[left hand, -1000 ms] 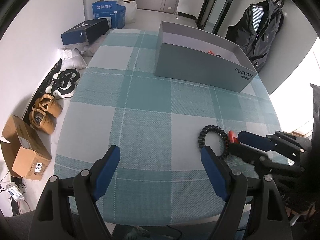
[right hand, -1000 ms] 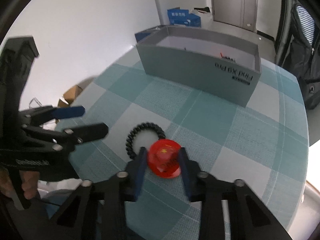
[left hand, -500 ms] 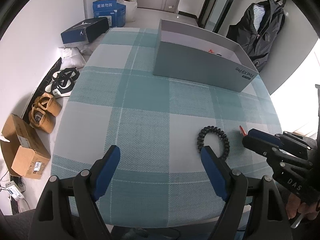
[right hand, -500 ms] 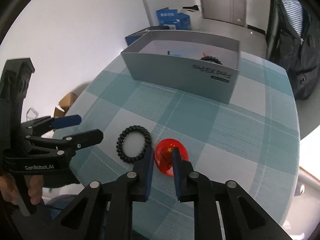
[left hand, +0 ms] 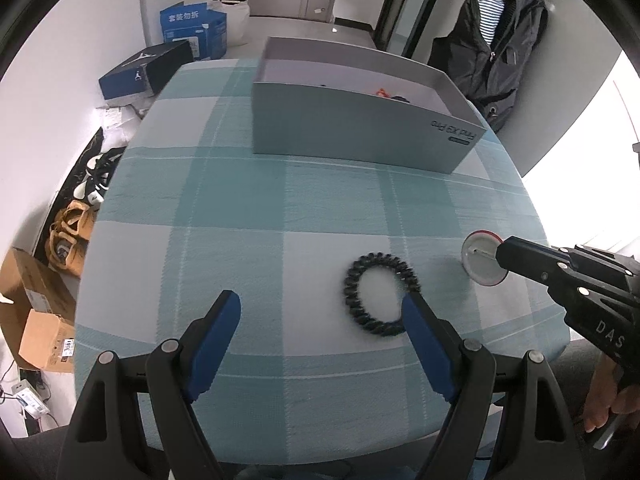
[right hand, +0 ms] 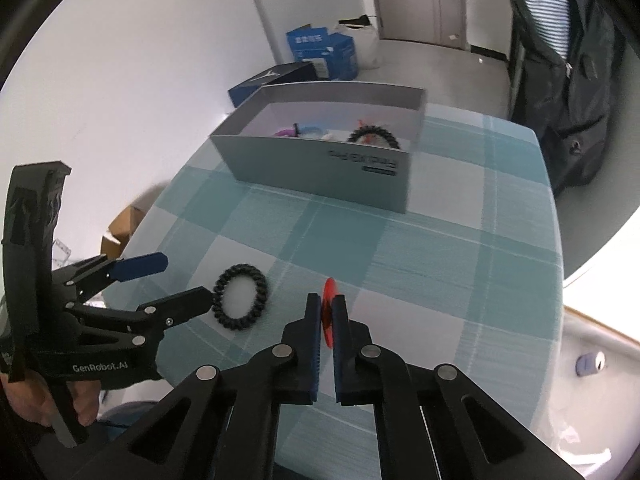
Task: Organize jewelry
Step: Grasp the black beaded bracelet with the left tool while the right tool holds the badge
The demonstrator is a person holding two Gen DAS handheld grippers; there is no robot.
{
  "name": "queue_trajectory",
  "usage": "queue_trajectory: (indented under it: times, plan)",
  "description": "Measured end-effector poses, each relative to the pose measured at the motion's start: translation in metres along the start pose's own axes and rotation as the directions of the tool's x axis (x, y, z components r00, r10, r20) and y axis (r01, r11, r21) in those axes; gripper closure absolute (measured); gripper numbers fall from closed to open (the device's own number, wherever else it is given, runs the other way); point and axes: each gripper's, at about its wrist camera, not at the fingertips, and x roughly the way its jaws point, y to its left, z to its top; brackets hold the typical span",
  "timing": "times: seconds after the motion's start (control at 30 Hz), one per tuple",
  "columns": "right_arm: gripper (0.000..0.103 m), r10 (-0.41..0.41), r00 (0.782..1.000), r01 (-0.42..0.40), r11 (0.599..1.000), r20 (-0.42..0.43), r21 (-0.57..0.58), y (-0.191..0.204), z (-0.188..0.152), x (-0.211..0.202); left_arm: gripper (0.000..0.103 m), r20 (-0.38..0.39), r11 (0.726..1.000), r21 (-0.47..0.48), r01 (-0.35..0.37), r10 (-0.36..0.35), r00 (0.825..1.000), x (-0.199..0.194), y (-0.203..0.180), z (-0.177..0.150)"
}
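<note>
A red round badge point(right hand: 329, 308) is pinched edge-on in my right gripper point(right hand: 327, 305), lifted above the checked tablecloth; its white back shows in the left wrist view point(left hand: 480, 258). A black spiral hair tie point(left hand: 378, 294) lies on the cloth, also seen in the right wrist view point(right hand: 240, 297). My left gripper point(left hand: 320, 312) is open and empty, with its right finger just beside the hair tie. The grey box point(left hand: 360, 128) stands at the far side with a black hair tie point(right hand: 374, 136) and coloured items inside.
The round table's edge point(left hand: 86, 288) curves close on the left and front. Shoes and cardboard boxes point(left hand: 36, 320) lie on the floor at the left. A black jacket point(left hand: 496, 40) hangs at the far right. Blue boxes point(left hand: 192, 32) sit beyond the table.
My right gripper has shut on the red badge, lifted it off the cloth and turned it edge-on. My left gripper has moved a little toward the black hair tie.
</note>
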Motion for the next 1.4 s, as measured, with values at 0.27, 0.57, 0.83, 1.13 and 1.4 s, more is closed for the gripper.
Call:
queue_trajectory:
  times: [0.27, 0.57, 0.83, 1.13, 1.4]
  plan:
    - [0.100, 0.040, 0.999, -0.041, 0.996, 0.013, 0.084, -0.021, 0.001, -0.008, 0.023, -0.034, 1.000, 0.025, 0.017, -0.016, 0.999, 0.013, -0.014, -0.001]
    - [0.099, 0.069, 0.996, -0.076, 0.992, 0.061, 0.105, -0.027, 0.004, -0.024, 0.024, -0.015, 0.995, 0.082, -0.050, 0.052, 0.999, 0.017, -0.027, 0.000]
    - [0.099, 0.081, 0.993, -0.091, 0.988, 0.087, 0.122, -0.035, 0.006, -0.032, 0.024, 0.009, 0.979, 0.162, -0.122, 0.122, 0.992, 0.019, -0.036, -0.008]
    - [0.099, 0.091, 0.990, -0.105, 0.986, 0.107, 0.131, -0.038, 0.007, -0.038, 0.053, 0.022, 0.974, 0.206, -0.089, 0.086, 0.996, 0.017, -0.043, -0.006]
    - [0.099, 0.097, 0.988, -0.112, 0.985, 0.116, 0.130, -0.036, 0.007, -0.041, 0.064, 0.010, 0.984, 0.173, -0.035, 0.034, 0.999, 0.015, -0.036, -0.002]
